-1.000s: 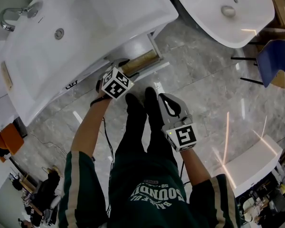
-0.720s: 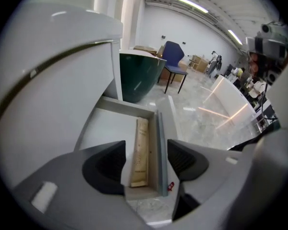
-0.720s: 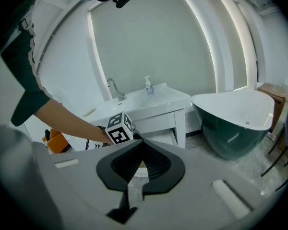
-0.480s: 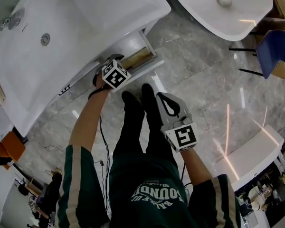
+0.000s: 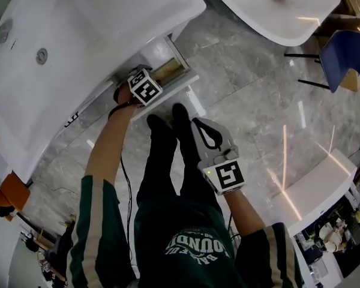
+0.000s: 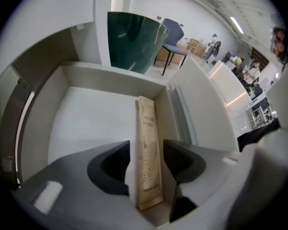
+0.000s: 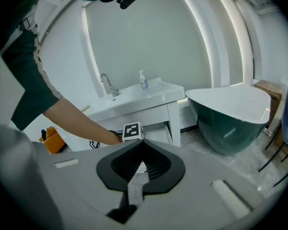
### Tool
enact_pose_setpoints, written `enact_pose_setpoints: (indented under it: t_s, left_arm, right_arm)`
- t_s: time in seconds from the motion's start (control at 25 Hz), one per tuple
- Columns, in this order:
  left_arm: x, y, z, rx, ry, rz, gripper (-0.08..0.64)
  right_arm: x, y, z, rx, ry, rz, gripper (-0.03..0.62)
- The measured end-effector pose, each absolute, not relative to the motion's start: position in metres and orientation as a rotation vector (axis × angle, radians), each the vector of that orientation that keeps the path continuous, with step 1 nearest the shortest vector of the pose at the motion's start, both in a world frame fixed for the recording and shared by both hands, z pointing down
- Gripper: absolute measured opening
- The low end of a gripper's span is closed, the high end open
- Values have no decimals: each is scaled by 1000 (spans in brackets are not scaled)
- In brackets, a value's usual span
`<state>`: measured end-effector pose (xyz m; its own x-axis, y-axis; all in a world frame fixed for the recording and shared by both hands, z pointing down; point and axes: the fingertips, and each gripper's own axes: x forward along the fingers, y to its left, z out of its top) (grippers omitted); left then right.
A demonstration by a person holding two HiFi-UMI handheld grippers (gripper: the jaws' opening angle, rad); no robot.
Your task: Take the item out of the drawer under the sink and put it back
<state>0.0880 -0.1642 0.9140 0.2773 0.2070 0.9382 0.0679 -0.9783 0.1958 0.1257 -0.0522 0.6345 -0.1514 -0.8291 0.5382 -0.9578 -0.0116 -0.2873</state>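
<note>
Closing my left gripper [image 6: 146,153] astride the paper packet [image 6: 146,128] in the drawer [image 6: 86,123] — ready to lift; right gripper [image 7: 143,143] pressed together, idle.

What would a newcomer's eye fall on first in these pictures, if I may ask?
A brown paper packet lies along a side wall of the open drawer under the white sink, between the left gripper's closing jaws. The right gripper hangs shut and empty by the person's legs.
</note>
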Motion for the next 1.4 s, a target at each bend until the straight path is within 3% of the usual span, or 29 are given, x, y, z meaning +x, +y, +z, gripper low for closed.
enact_pose_setpoints:
  t_s: [0.32,0.48,0.8,1.4]
  left_arm:
    - [87,-162,932,2360,330,1879,237]
    - [84,-155,938,2342,392,1915,150]
    - [84,-155,929,2358,386,1879,82]
    - [76,-152,841,2516,267,1756,72]
  right_arm:
    - [136,-46,642,1916,-2013,923,2]
    - [139,-45,644,1914,-2004,918,2]
    - [133,-47,639,1873,-2009,939,2]
    - [126,-61,598,1886,-2104,841,2]
